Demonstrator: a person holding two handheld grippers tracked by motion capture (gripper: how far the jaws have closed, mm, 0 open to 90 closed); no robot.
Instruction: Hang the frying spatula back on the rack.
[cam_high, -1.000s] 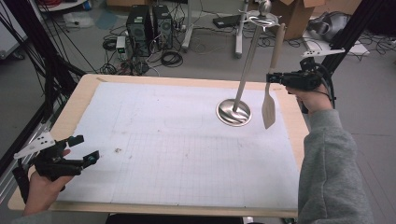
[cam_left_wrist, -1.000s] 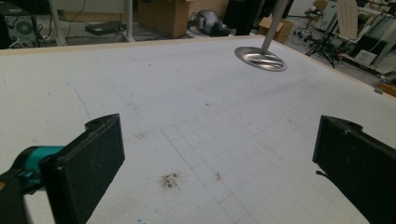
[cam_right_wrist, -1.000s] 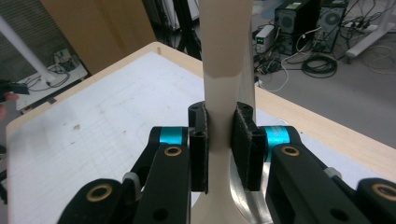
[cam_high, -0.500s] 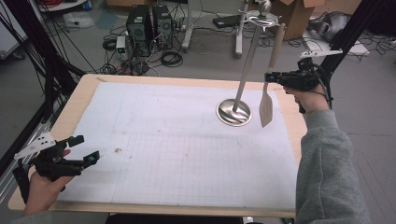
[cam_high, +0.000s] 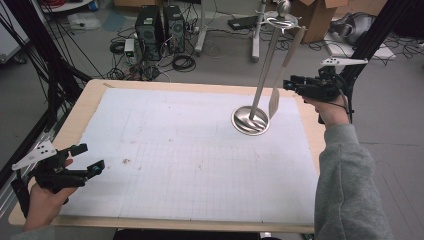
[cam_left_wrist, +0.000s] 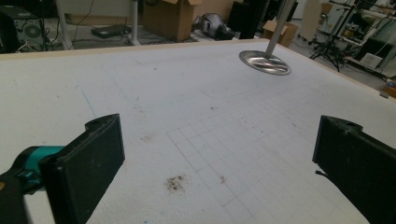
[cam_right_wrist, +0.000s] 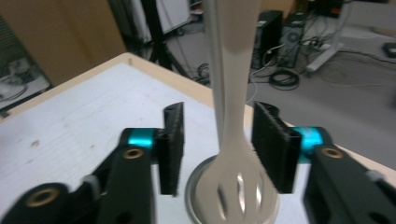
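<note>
A metal utensil stand rises from a round base (cam_high: 250, 121) at the table's far right. A beige slotted spatula (cam_high: 282, 70) hangs from its top ring, blade down beside the pole. My right gripper (cam_high: 291, 84) reaches in from the right at the spatula's lower handle. In the right gripper view its jaws have just been opening and stand apart on either side of the spatula (cam_right_wrist: 232, 116), with a gap on both sides, above the stand base (cam_right_wrist: 198, 186). My left gripper (cam_high: 91, 157) rests open at the front left corner, nothing between its pads (cam_left_wrist: 93, 158).
A white gridded mat (cam_high: 190, 150) covers the wooden table (cam_high: 90, 95). Small brown specks (cam_left_wrist: 175, 183) lie on the mat near the left gripper. Beyond the far edge are computer towers (cam_high: 160, 25), cables and a cardboard box (cam_high: 315, 15). Black frame posts stand at both sides.
The right gripper's jaws have come apart off the spatula handle. The spatula now hangs free, its blade swung a little towards the pole. The left gripper has stayed put.
</note>
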